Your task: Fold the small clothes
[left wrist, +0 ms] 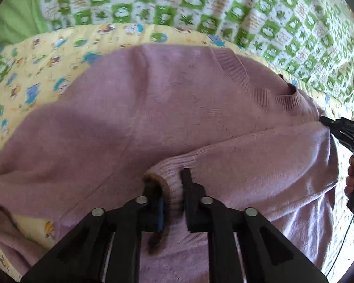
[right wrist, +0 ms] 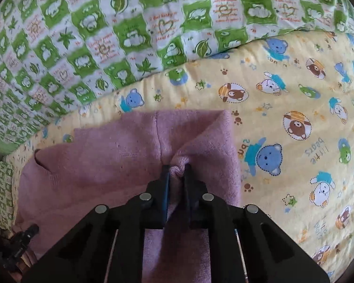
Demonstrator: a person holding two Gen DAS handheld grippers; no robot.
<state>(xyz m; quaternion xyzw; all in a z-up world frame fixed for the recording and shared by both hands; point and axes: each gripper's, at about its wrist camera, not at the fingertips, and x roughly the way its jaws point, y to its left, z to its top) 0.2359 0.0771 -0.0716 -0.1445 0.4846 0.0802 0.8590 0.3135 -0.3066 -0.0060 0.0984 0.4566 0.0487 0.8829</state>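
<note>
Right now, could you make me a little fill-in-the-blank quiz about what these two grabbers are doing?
1. Both grippers pinch a knitted sweater coloured ____.
2. The sweater lies on a yellow sheet printed with little ____.
3. The left gripper grips the sleeve's ribbed ____.
4. Beyond the yellow sheet lies a checked quilt in white and ____.

Missing words: pink; bears; cuff; green

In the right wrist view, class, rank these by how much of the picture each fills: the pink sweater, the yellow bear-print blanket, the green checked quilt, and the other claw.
1. Green checked quilt and yellow bear-print blanket: they look alike, so no ranking between them.
2. Pink sweater, partly hidden by the near claw.
3. Other claw, smallest, at the lower left edge.
</note>
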